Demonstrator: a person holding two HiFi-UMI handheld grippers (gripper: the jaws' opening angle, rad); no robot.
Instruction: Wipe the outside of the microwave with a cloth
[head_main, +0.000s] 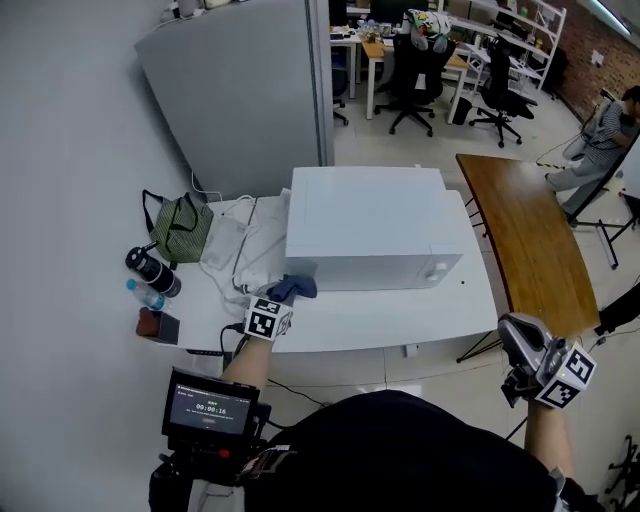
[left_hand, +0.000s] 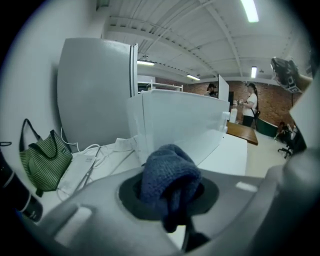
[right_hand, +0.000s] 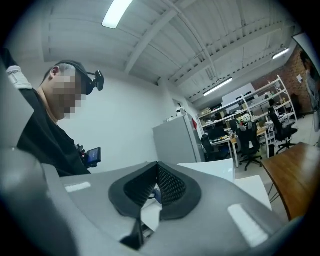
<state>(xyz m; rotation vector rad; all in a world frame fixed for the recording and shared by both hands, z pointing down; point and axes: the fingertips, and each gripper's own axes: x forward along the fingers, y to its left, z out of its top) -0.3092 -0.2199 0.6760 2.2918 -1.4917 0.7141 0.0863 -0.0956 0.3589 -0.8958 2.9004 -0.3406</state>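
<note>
Sitting on the white desk (head_main: 400, 318), the white microwave (head_main: 370, 225) takes up the desk's far middle part. A green striped bag (head_main: 183, 228) stands left of it against the wall, with white cables lying between the two. The right gripper (head_main: 517, 345) hangs off the desk's near right corner, over the floor, well apart from the microwave; its jaws are pressed together with nothing between them. The left gripper (head_main: 285, 298) is low at the microwave's near left corner, clenched on a bunched dark blue cloth (head_main: 295, 287). The cloth is just beside that corner; contact with it cannot be told.
</note>
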